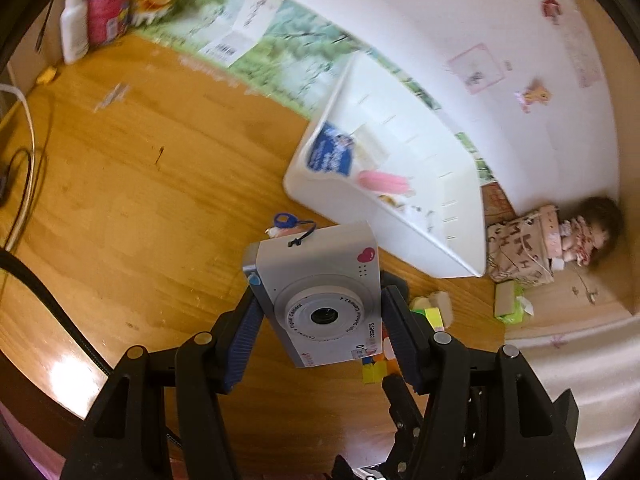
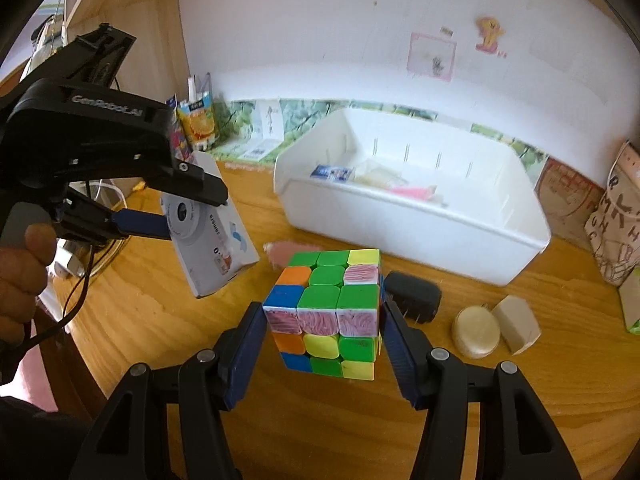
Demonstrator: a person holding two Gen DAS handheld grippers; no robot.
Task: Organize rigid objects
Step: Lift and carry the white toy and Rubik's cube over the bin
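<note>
My left gripper (image 1: 320,304) is shut on a white toy camera (image 1: 320,292) and holds it above the wooden desk; the camera also shows in the right wrist view (image 2: 212,232), tilted, at the left. My right gripper (image 2: 324,316) is shut on a colourful puzzle cube (image 2: 328,312) and holds it above the desk. A white plastic bin (image 2: 420,224) stands behind the cube, with a blue packet (image 2: 332,172) and a pink item (image 2: 412,191) inside. The bin also shows in the left wrist view (image 1: 400,216), ahead and right of the camera.
A black charger (image 2: 414,294), a round cream object (image 2: 476,330) and a beige wedge (image 2: 516,322) lie right of the cube. A juice carton (image 2: 198,120) stands at the back left. A patterned bag (image 2: 616,232) stands at the right. Cables (image 1: 24,152) lie at the left.
</note>
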